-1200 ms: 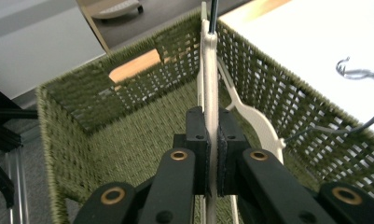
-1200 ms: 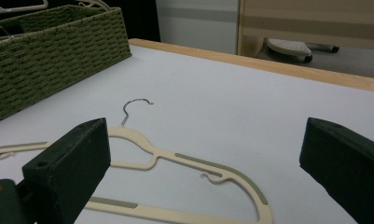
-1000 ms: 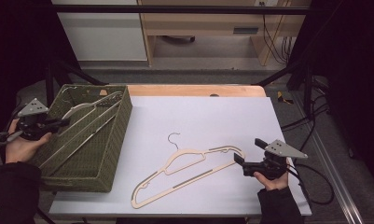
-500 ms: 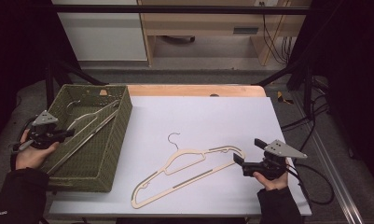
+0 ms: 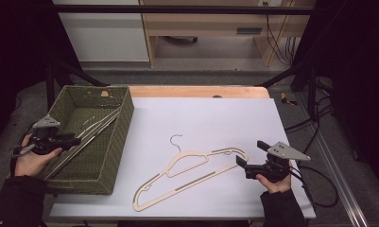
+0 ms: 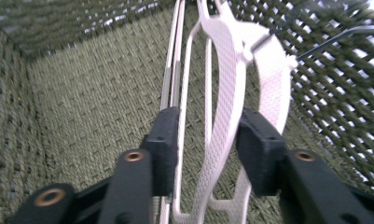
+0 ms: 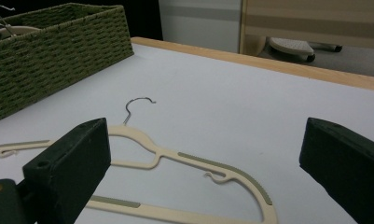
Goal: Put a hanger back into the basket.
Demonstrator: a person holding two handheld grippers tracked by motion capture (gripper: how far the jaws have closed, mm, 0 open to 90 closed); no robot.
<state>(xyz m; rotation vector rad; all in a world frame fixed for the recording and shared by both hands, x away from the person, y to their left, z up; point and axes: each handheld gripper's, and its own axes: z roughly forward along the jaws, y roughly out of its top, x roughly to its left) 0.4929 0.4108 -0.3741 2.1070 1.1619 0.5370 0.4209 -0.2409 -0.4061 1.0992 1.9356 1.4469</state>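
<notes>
A white hanger (image 5: 95,126) lies slanted inside the green woven basket (image 5: 116,142) at the table's left. My left gripper (image 5: 76,139) reaches into the basket over it. In the left gripper view the hanger's arm (image 6: 231,60) runs between the jaws of my left gripper (image 6: 208,135), which have just been opening; a gap shows beside the left pad. A cream hanger (image 5: 196,154) with a wire hook lies flat on the white table top. My right gripper (image 5: 241,166) stands open at its right end, jaws wide apart (image 7: 208,163) with the cream hanger (image 7: 166,151) ahead.
The basket (image 7: 58,46) rises as a wall at the table's left. A wooden strip (image 5: 196,91) edges the table's far side. Shelving and cables stand beyond it. Dark stands flank the table.
My left gripper has sunk with the white hanger down into the basket, and its jaws have parted. The right gripper and the cream hanger have kept still.
</notes>
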